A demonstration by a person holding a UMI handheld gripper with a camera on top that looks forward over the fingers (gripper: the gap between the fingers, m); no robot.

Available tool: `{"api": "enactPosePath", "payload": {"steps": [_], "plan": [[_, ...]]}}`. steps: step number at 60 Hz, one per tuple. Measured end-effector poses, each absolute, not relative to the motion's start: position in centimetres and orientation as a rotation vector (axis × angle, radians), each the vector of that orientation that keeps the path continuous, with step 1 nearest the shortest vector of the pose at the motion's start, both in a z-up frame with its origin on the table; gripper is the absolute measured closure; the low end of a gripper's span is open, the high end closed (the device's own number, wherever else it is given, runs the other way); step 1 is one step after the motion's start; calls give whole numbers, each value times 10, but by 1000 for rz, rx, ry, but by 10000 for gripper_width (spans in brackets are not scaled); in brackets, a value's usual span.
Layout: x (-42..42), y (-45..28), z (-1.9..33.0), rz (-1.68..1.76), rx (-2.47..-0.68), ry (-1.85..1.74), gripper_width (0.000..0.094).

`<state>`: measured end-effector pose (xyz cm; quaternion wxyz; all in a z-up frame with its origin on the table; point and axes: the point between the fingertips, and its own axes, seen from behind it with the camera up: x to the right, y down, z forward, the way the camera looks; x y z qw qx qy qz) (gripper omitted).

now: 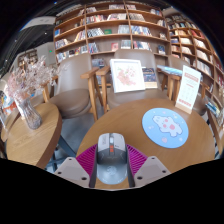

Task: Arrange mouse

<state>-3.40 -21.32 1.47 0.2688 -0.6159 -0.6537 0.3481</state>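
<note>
- Between the claw's (111, 165) pink pads (88, 158), a grey mouse (111, 153) sits pinched, both fingers pressing its sides.
- Under it, a round wooden table (120, 125).
- Ahead to the right, a blue round mat (165, 126).
- Beyond, a chair (125, 78) and bookshelves (110, 30).
- Far left, a vase (27, 110).

You have one mouse (111, 158) on one round wooden table (150, 150), plus one round blue pad (164, 126) to its right. Far behind, count two wooden chairs (82, 92) and two upright display boards (127, 75). On a second table at left stands one vase (28, 108).
</note>
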Motion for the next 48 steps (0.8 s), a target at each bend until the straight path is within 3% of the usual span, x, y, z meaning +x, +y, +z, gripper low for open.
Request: {"api": "enactPosePath", "payload": {"steps": [9, 16, 25, 39, 45, 48], "plan": [[-78, -147, 60, 960, -1631, -1667, 494], [-116, -75, 72, 902, -1599, -1600, 494], [-148, -31, 53, 911, -1612, -1601, 493], [-156, -6, -7, 798, -1629, -1684, 482], [-158, -8, -11, 827, -1633, -1684, 424], [-157, -10, -10, 838, -1638, -1686, 316]]}}
